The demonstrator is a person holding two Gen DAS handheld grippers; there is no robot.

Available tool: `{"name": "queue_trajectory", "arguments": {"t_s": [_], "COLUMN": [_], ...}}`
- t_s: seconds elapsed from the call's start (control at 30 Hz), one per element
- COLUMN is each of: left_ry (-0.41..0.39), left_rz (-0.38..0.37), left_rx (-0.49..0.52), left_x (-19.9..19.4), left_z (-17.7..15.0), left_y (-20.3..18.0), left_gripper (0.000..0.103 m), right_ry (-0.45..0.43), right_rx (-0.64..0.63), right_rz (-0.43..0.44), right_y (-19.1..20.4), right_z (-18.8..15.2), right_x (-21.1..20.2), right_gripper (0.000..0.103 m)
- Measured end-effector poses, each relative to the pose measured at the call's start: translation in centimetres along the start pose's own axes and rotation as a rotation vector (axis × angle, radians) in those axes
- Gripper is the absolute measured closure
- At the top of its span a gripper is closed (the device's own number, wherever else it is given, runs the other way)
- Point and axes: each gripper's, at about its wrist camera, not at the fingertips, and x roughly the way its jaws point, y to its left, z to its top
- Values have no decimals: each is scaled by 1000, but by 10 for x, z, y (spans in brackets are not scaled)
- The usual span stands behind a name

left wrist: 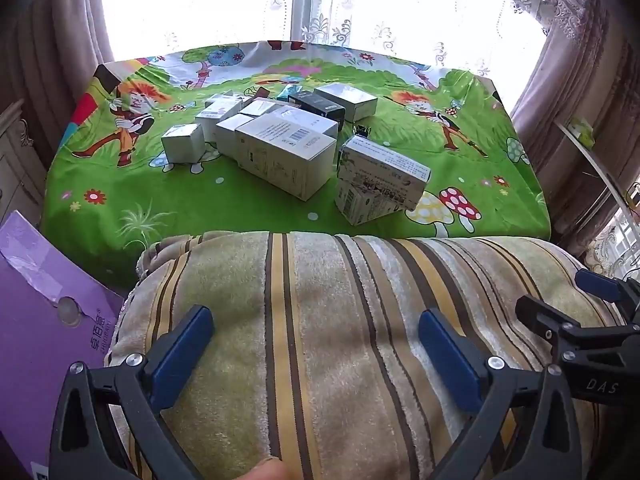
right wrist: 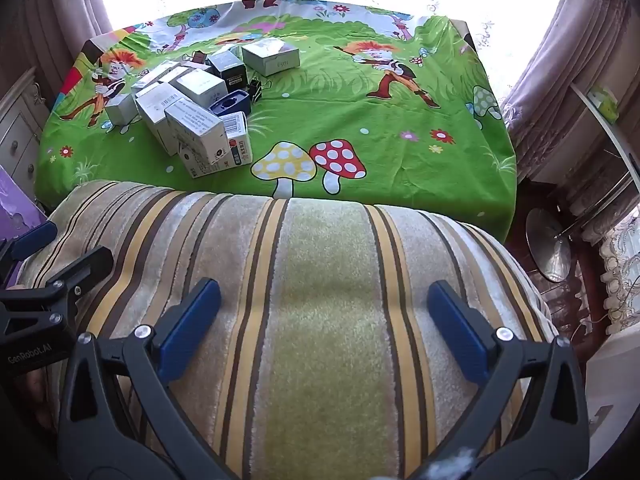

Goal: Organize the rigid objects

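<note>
Two grippers are hovering side by side over a striped plush blanket, each with its blue-padded jaws standing wide apart and nothing between them. Nearest the lens, the left gripper is showing its blue pads spread over the tan and brown stripes, and the right gripper is doing the same a little further along the blanket; each is appearing at the edge of the other's view, so the two are sitting close together. Beside the blanket, on the left, a purple carton with a round hole is leaning into view. Beyond the blanket's far edge, a table is lying under a bright green cartoon tablecloth printed with spotted mushrooms, flowers and red-haired figures. On that cloth, toward its left and middle, a loose cluster of small cardboard boxes is sitting, well apart from both grippers: mostly white and grey ones, some stacked or tilted against each other, with a black box toward the back and a printed box resting crooked on another nearer the front. Among them, a dark blue tape dispenser and black binder clips are lying just beside the boxes. Farthest off, lace curtains are hanging before a glaring window.
</note>
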Motion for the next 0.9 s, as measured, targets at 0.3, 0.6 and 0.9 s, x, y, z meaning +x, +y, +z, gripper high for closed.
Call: {"name": "queue_trajectory", "arguments": {"t_s": [0.3,0.6,0.9], "left_ry": [1,-11,-16], "left_rz": [-2,14,40], "left_rx": [-7,-15,-2], "left_x": [2,5,3], "left_z": [2,3,3], "left_y": [-1,-2,-7], "left_gripper": [0,0,0], "right_ry": [0,1,0], "right_rx": [-3,-5,-5], "right_rz": [-4,-9,-9], "right_y": [1,1,1], "right_z": [1,2,1], "right_x": [2,2,2], "right_gripper": [0,0,0]}}
